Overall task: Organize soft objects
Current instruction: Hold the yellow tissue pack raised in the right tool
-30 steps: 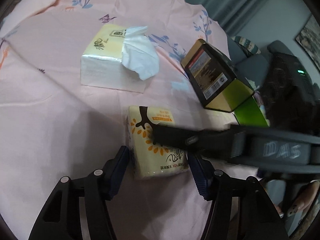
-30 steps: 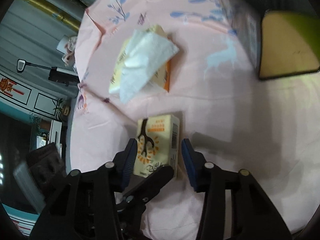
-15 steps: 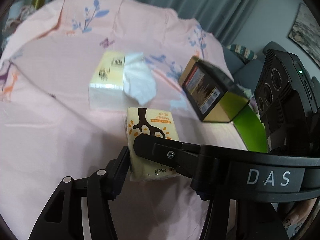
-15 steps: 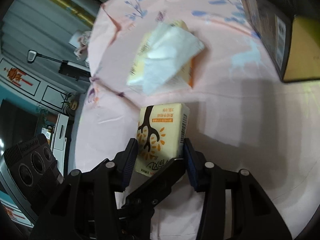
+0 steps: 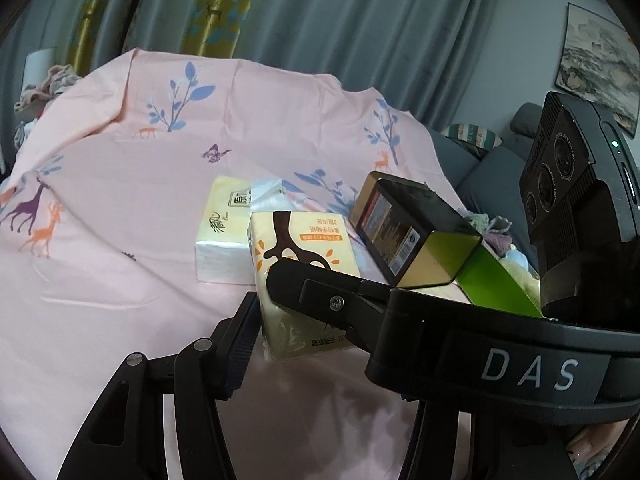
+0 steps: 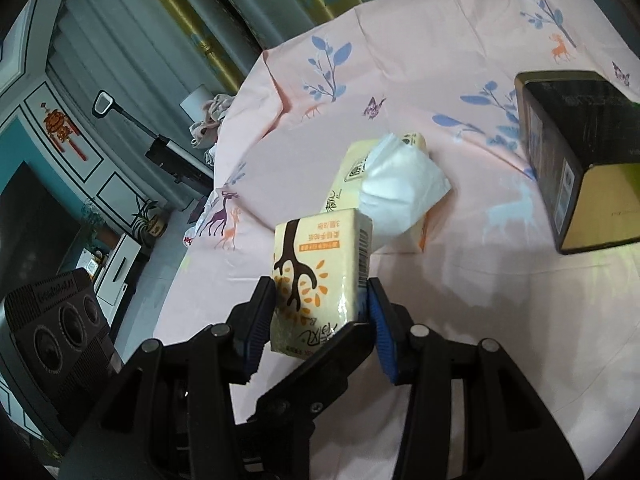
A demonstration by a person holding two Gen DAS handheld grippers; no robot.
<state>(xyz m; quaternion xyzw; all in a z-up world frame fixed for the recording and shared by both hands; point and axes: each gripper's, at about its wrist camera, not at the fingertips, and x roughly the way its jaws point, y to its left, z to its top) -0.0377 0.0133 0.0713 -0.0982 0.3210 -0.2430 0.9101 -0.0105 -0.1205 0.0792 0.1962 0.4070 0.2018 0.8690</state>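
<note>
My right gripper (image 6: 322,308) is clamped on the small tissue pack (image 6: 320,276), both blue pads pressed against its long sides, and the pack sits lifted clear of the pink sheet (image 6: 460,300), its tree print facing up. My left gripper (image 5: 296,332) grips the same pack (image 5: 298,280) from the other direction: its left pad lies flat against the pack's side, while its right finger is hidden behind my right gripper's arm, which crosses over the top of the pack. The left jaws closed in a little further in the past second, with the pack between them. Just behind the pack, on the sheet, lies the larger open tissue pack (image 6: 376,184) with 1 white tissue (image 6: 400,184) pulled up out of its top. To the right of that stands a dark box (image 6: 576,152) with a gold end face, well apart from what I hold. Grey curtains (image 5: 320,20) hang beyond the sheet.
</note>
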